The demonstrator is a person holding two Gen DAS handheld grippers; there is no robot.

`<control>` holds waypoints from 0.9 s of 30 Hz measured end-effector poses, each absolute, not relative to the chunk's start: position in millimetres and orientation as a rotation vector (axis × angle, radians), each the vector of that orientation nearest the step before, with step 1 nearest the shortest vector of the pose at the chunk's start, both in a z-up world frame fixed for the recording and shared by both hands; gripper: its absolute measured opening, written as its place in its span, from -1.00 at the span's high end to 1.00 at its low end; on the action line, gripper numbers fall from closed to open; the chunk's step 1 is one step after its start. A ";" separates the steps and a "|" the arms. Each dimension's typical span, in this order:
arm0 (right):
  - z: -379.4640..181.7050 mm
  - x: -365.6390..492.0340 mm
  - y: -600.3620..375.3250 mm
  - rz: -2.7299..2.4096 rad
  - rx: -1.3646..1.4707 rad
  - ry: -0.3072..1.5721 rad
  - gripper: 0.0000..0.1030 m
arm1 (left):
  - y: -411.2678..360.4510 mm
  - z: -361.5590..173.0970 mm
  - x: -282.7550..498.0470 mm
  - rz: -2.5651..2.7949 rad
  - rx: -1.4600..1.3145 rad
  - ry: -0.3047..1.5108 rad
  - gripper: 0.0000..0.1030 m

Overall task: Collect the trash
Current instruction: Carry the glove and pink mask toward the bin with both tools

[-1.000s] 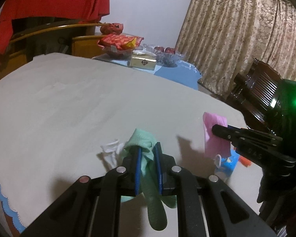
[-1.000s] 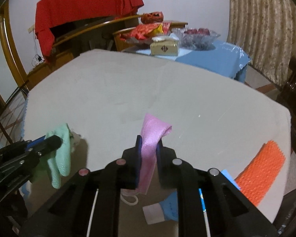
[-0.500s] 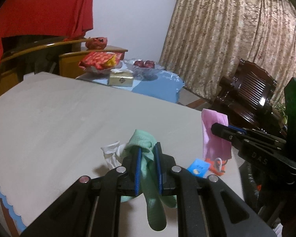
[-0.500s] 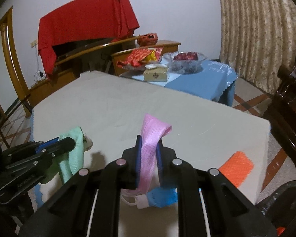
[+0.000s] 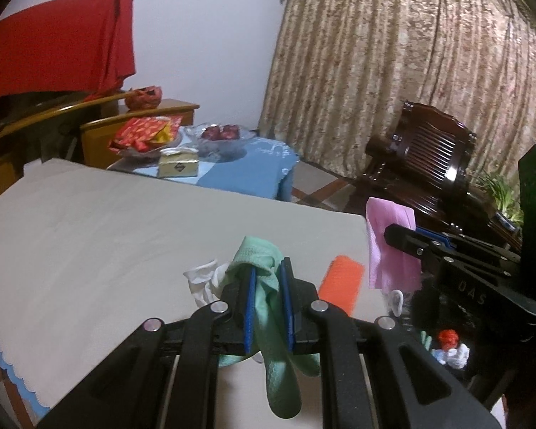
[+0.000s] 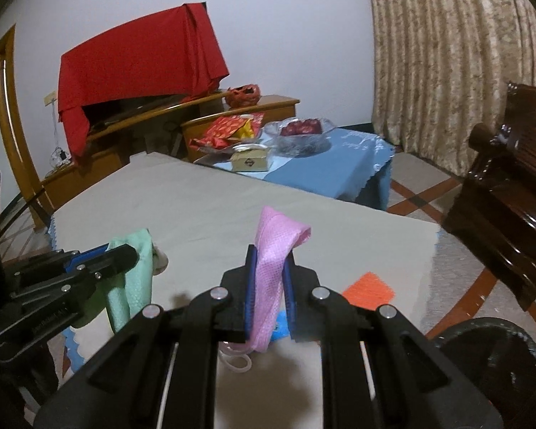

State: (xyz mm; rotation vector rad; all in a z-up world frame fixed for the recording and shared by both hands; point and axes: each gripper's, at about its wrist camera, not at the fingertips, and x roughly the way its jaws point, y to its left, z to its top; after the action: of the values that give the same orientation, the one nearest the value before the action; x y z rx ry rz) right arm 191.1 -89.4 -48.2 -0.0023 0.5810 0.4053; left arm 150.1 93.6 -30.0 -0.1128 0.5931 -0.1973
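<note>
Quick update: both my tongs have lifted up and swung off toward the right end of the worktop (image 5: 89, 236) over the last second. The view used to be mostly beige cloth, now I can see the floor and a dark bin rim (image 6: 496, 336) just past that end, so I'm guessing that's the drop spot.

Left tongs (image 5: 268, 286) are nearly closed, clamped on the green mask (image 5: 264, 275), which dangles off the worktop with a white strap hanging beside it. Right tongs (image 6: 268, 279) are just as tight on the pink mask (image 6: 271, 250), also clear of the worktop.

So 2 pieces are picked and on their way. Left behind on the worktop: the orange scrap (image 6: 368, 289) close to that same right end, plus a bit of blue paper (image 6: 277, 329) peeking out right under the pink mask. Those look like the next round.
</note>
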 end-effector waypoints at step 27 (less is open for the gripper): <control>-42.7 107.0 -239.3 0.128 0.049 0.545 0.75 | -51.8 0.1 107.2 -0.456 0.006 0.554 0.75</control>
State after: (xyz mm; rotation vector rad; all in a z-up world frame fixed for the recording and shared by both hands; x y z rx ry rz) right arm 107.0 -239.3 -42.7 0.0485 0.5451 0.1281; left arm 107.2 -51.8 0.1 0.0062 0.5543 -0.4559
